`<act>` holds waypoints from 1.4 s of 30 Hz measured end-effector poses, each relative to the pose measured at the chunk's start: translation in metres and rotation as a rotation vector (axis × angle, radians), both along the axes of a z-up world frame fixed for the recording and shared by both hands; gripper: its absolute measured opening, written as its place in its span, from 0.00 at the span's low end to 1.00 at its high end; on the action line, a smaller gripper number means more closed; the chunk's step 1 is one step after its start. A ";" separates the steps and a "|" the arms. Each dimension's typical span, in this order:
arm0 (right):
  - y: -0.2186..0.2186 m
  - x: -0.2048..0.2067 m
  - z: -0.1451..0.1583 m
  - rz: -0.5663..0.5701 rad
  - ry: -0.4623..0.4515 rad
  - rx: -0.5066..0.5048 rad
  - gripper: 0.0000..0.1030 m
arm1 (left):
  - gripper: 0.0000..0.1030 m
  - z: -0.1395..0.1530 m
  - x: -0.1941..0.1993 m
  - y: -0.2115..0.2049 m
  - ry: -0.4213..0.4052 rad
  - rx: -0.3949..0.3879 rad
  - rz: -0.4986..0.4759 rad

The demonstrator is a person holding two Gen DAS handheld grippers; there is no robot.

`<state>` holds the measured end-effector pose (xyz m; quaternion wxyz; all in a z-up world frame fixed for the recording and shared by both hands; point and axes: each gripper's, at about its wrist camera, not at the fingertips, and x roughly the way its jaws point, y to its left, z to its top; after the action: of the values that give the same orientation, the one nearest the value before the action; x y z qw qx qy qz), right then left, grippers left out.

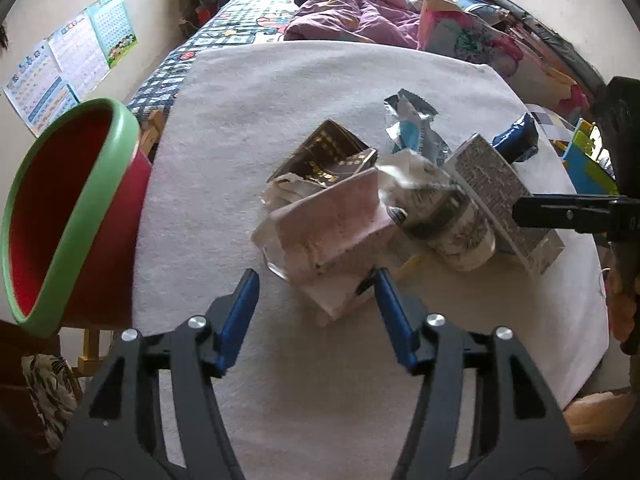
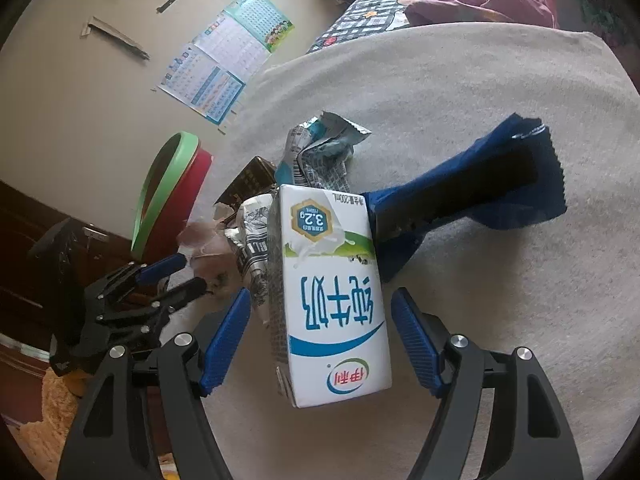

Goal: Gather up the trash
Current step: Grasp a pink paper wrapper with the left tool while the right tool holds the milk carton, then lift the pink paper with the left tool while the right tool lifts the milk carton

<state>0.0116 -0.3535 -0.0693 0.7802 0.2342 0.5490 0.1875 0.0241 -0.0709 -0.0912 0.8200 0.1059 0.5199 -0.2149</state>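
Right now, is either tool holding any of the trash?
No. The right tool straddles the milk carton without touching; the left tool is open before the pink packet.

My right gripper [image 2: 320,336] is open around a white milk carton [image 2: 332,300], not touching it. A blue wrapper [image 2: 480,188] lies behind.

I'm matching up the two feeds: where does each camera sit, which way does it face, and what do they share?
Left wrist: sits on the left hand-held gripper, looking down over the white cloth at the pink wrapper; its own open fingers show, and the right hand-held gripper at the right edge.
Right wrist: sits on the right hand-held gripper, looking down at the milk carton between its open fingers; the left hand-held gripper shows at lower left.
Shared: carton, blue wrapper, red bin, bed.
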 end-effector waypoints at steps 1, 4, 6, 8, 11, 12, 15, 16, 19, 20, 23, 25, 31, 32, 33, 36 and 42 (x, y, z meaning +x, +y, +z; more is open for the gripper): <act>0.000 0.000 0.000 -0.002 0.000 -0.001 0.68 | 0.55 -0.001 0.001 -0.001 0.002 0.003 0.005; -0.003 0.000 0.002 -0.016 -0.005 0.000 0.68 | 0.59 0.005 0.000 -0.004 -0.016 -0.020 -0.001; -0.005 0.001 0.001 -0.023 -0.003 0.001 0.68 | 0.62 0.011 -0.001 -0.006 -0.036 -0.026 -0.017; -0.006 0.003 -0.001 -0.026 0.005 0.002 0.68 | 0.63 0.014 0.000 -0.010 -0.051 -0.016 -0.039; -0.006 0.004 -0.005 -0.026 0.018 0.007 0.68 | 0.64 0.014 0.003 -0.023 -0.078 0.036 -0.104; -0.006 0.004 -0.006 -0.025 0.022 0.009 0.68 | 0.65 0.013 0.003 -0.026 -0.078 0.040 -0.127; -0.004 0.003 -0.009 -0.022 0.035 0.009 0.69 | 0.65 -0.001 0.006 -0.037 -0.044 0.080 -0.187; -0.003 0.002 -0.010 -0.022 0.041 0.009 0.70 | 0.65 -0.010 0.007 -0.040 -0.014 0.095 -0.200; -0.006 -0.001 -0.012 -0.028 0.047 0.010 0.71 | 0.52 -0.016 0.004 -0.040 -0.038 0.117 -0.185; -0.007 -0.002 -0.012 -0.032 0.048 0.010 0.71 | 0.50 -0.015 0.005 -0.038 -0.032 0.098 -0.170; -0.014 -0.002 -0.011 -0.055 0.045 0.022 0.71 | 0.49 -0.007 0.006 -0.031 -0.037 0.058 -0.123; -0.016 0.000 -0.009 -0.067 0.041 0.028 0.71 | 0.49 -0.001 0.002 -0.027 -0.054 0.044 -0.100; -0.008 0.003 -0.014 -0.049 0.058 0.040 0.71 | 0.49 0.022 -0.007 -0.009 -0.092 -0.063 0.001; -0.006 0.003 -0.015 -0.045 0.062 0.040 0.73 | 0.49 0.026 -0.006 -0.007 -0.089 -0.089 0.022; -0.005 0.002 -0.014 -0.044 0.054 0.035 0.74 | 0.49 0.028 -0.006 -0.004 -0.086 -0.111 0.043; -0.002 0.002 -0.013 -0.041 0.045 0.024 0.75 | 0.49 0.038 -0.003 0.003 -0.086 -0.166 0.093; 0.008 -0.003 -0.002 -0.024 -0.007 -0.017 0.57 | 0.49 0.048 -0.003 0.010 -0.116 -0.195 0.127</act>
<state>0.0084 -0.3451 -0.0711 0.7861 0.2334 0.5451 0.1743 0.0212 -0.0612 -0.0435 0.8671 0.0050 0.4537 -0.2056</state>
